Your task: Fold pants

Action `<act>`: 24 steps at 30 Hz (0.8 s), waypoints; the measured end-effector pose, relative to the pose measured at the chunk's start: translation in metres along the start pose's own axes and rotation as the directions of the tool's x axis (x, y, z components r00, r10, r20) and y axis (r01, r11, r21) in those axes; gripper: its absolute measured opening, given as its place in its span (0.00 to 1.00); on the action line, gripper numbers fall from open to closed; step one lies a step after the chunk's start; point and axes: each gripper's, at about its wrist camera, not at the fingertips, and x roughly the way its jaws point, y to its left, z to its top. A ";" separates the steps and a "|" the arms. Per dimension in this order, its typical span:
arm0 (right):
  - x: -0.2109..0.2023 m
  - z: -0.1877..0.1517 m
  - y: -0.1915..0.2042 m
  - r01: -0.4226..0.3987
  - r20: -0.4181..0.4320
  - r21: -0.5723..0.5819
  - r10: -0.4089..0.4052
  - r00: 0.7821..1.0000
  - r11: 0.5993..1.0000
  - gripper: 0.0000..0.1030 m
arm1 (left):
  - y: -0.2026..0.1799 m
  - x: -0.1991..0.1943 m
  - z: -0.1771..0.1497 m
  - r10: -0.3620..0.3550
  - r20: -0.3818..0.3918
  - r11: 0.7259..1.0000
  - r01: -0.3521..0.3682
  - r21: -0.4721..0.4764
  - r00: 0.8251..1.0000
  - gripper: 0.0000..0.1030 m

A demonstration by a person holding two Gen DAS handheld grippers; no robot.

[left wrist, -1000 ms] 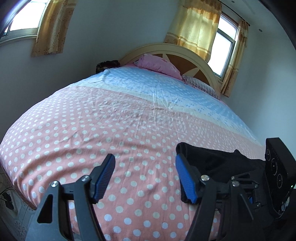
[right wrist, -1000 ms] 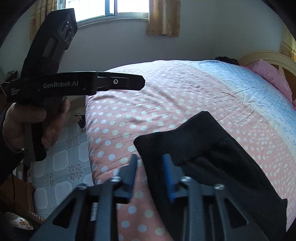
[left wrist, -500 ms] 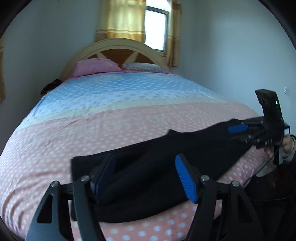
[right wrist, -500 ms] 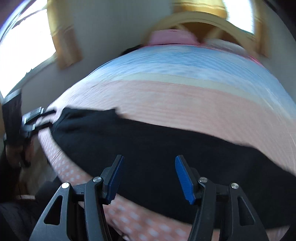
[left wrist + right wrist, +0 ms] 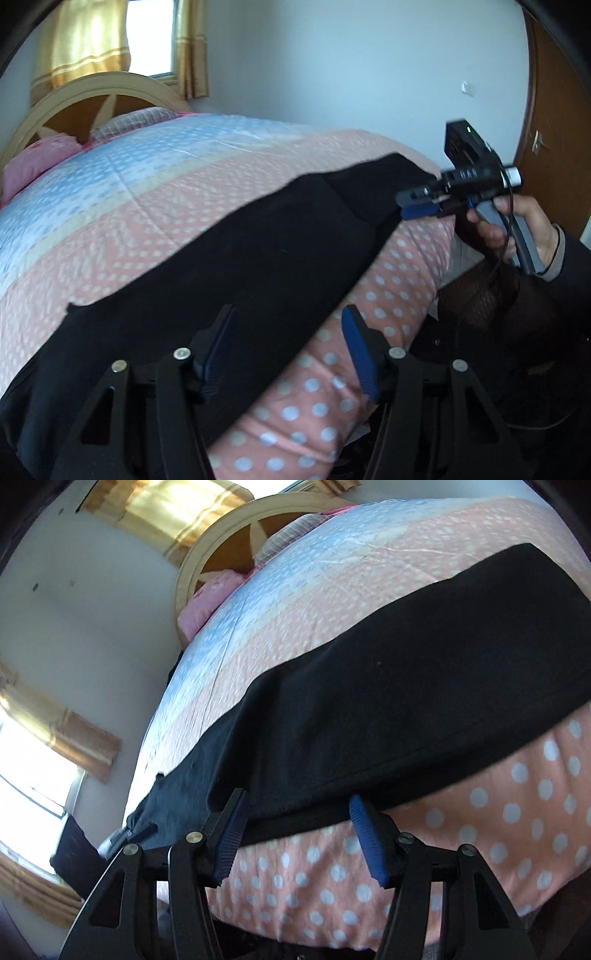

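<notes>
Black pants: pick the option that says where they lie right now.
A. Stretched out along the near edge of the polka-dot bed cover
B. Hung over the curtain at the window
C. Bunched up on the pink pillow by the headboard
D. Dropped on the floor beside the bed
A: the black pants lie spread lengthwise on the pink dotted bed cover near its front edge, far from the pillow.

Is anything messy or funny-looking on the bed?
Nothing is spilled or broken. The black pants lie stretched along the near edge of the polka-dot bedspread, not yet folded. One end looks slightly doubled over.
</notes>
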 end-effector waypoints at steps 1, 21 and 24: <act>-0.001 -0.001 0.001 0.010 0.013 0.006 -0.010 1.000 1.000 0.53 | -0.003 0.006 0.001 -0.001 -0.008 1.000 0.001 0.010 1.000 0.56; -0.053 0.011 -0.025 0.087 0.155 -0.020 -0.083 0.984 0.996 0.03 | -0.024 0.019 0.006 -0.010 -0.036 0.990 0.015 0.142 0.999 0.05; -0.039 0.008 -0.039 0.112 0.113 0.008 -0.112 0.987 0.994 0.03 | -0.025 0.024 0.002 -0.029 -0.056 0.989 0.037 0.145 0.998 0.04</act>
